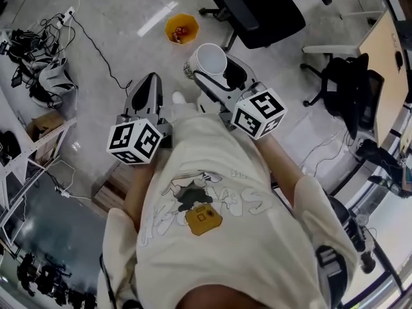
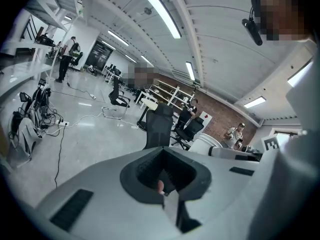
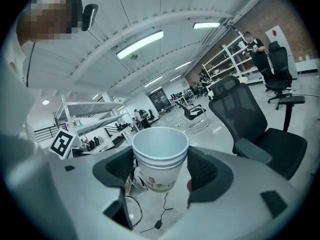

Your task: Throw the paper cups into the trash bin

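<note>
As it points forward | right hand-held gripper (image 3: 161, 170) | clamps paper cups (image 3: 160, 149)

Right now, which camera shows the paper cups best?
The right gripper view: the paper cups sit close between the jaws of the right gripper, rim and print clear. In the head view the paper cups show only their open top; the left gripper view catches just a white edge.

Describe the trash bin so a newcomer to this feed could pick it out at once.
Find the black office chair at the top of the head view; the trash bin stands on the grey floor just left of its base, beyond the paper cups in the right gripper. It is the only orange thing there, open-topped, with something red inside.
</note>
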The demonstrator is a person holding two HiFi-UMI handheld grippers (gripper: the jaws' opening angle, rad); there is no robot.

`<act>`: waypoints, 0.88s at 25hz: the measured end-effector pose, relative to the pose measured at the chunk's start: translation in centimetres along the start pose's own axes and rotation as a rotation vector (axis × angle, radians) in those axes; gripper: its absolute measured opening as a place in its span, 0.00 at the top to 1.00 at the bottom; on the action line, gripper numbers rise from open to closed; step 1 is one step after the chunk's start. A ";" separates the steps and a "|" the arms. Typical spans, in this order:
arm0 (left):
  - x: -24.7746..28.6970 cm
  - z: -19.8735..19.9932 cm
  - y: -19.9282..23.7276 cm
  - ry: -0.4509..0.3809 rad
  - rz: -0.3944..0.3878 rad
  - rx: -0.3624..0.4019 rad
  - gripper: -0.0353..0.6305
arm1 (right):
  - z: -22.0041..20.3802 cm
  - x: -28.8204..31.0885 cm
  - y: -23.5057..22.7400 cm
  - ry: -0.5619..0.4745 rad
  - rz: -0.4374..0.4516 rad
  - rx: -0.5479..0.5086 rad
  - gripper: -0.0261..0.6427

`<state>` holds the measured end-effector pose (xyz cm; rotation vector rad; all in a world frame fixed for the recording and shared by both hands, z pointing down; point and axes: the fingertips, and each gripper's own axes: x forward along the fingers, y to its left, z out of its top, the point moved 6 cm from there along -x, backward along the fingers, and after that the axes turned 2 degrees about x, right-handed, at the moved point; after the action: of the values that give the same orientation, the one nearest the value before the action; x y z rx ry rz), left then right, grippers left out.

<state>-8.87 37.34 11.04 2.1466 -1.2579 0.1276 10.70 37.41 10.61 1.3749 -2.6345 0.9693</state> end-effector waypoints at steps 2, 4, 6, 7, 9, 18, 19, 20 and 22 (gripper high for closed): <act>0.4 -0.1 -0.9 -0.004 0.007 0.006 0.94 | 0.4 -1.0 -1.3 -0.013 -0.014 0.012 0.45; 0.7 -0.2 -1.5 -0.015 0.021 0.011 0.94 | 0.9 -1.7 -2.5 -0.026 -0.018 0.021 0.45; 1.1 -0.5 -1.8 -0.026 0.038 0.002 0.94 | 1.4 -1.9 -3.5 -0.031 -0.014 0.023 0.45; 1.4 -0.7 -1.8 -0.027 0.046 -0.004 0.94 | 1.6 -1.8 -4.1 -0.030 -0.011 0.022 0.45; 2.2 -0.8 -1.7 -0.019 0.058 -0.012 0.94 | 2.1 -1.1 -5.0 -0.023 -0.007 0.019 0.45; 9.7 2.4 3.3 0.049 0.041 -0.045 0.94 | 4.9 7.4 -8.4 0.032 -0.017 0.027 0.45; 10.7 3.2 4.2 0.051 0.037 -0.041 0.94 | 5.3 8.7 -8.8 0.038 -0.017 0.023 0.45; 11.6 4.0 5.0 0.055 0.034 -0.035 0.94 | 5.7 10.1 -9.2 0.047 -0.016 0.014 0.45; 13.5 5.4 6.9 0.072 0.031 -0.026 0.94 | 6.2 12.8 -10.0 0.072 -0.015 -0.015 0.45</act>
<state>-8.47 21.82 15.20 2.0826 -1.2449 0.1986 11.88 20.49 14.42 1.3287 -2.5699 0.9761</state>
